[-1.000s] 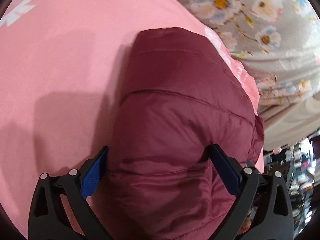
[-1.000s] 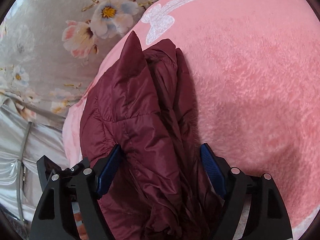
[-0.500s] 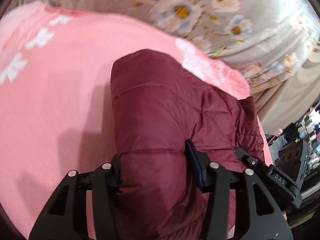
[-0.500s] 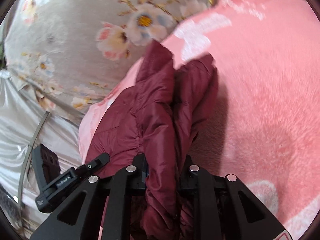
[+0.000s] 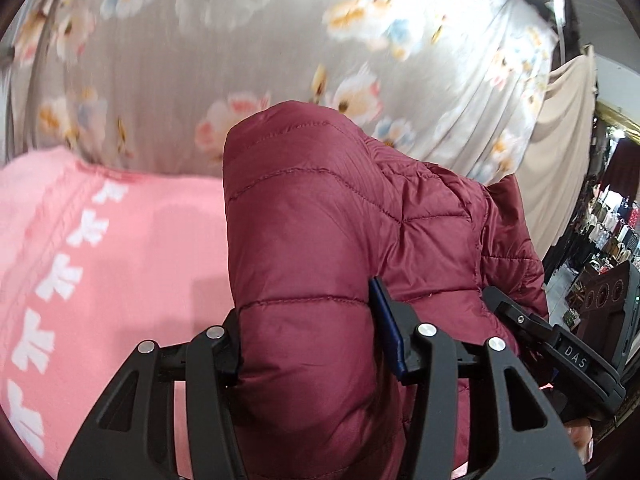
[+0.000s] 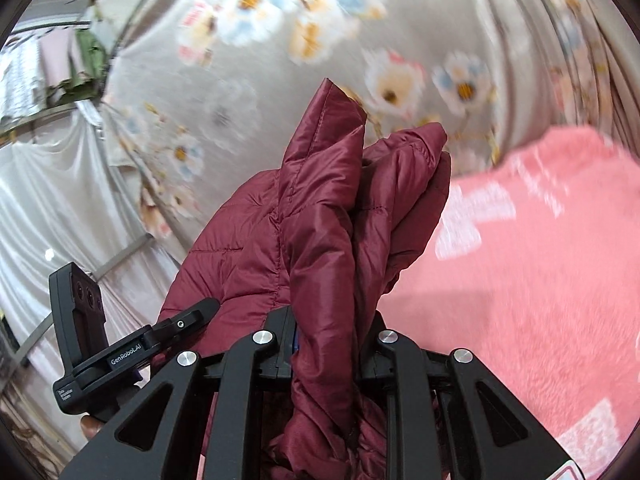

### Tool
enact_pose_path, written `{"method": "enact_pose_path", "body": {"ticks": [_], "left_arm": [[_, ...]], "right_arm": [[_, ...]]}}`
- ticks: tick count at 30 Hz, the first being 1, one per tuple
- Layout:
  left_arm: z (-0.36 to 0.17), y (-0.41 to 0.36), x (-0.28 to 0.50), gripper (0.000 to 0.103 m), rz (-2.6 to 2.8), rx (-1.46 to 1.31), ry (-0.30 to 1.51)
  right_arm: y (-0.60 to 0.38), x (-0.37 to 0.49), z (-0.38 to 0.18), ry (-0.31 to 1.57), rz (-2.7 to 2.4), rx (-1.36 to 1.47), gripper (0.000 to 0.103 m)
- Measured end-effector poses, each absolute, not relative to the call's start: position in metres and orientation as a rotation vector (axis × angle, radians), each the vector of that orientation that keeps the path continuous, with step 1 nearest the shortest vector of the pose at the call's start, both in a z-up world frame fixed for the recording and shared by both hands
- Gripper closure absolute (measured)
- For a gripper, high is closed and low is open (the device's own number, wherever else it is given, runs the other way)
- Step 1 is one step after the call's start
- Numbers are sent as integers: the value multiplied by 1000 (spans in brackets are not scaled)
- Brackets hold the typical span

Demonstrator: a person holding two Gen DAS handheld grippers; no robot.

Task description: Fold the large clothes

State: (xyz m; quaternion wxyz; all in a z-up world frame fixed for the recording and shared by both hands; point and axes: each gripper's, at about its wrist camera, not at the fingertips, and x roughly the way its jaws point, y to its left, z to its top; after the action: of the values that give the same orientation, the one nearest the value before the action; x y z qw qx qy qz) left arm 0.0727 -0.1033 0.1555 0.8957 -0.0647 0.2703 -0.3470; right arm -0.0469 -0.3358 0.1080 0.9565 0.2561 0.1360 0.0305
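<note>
A maroon quilted puffer jacket (image 5: 320, 224) is folded into a thick bundle and held off the pink blanket (image 5: 120, 248). My left gripper (image 5: 308, 344) is shut on one end of the bundle. My right gripper (image 6: 328, 340) is shut on the other end, where several folded layers (image 6: 332, 208) stick up between the fingers. The right gripper's body shows at the right edge of the left wrist view (image 5: 560, 352), and the left gripper's body shows at the left of the right wrist view (image 6: 120, 356).
The pink blanket with white bow prints (image 6: 540, 264) covers the surface below. A grey flowered curtain (image 5: 280, 40) hangs behind it. White drapes (image 6: 52, 200) and a metal rail stand to one side, and shop goods (image 5: 600, 232) to the other.
Both grippers closed on the jacket, which lay on the blanket a second ago. They have since lifted it, and both views now tilt up toward the curtain.
</note>
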Motion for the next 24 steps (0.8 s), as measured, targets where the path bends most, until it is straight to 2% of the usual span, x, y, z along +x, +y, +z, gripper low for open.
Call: {"method": "enact_pose_path", "body": {"ticks": [13, 24], "left_arm": [[220, -57, 60, 55, -660, -77, 334], [225, -38, 103, 55, -591, -27, 283]], "right_arm": [[-286, -37, 161, 172, 114, 376, 84], [-259, 22, 168, 185, 154, 329, 84]]}}
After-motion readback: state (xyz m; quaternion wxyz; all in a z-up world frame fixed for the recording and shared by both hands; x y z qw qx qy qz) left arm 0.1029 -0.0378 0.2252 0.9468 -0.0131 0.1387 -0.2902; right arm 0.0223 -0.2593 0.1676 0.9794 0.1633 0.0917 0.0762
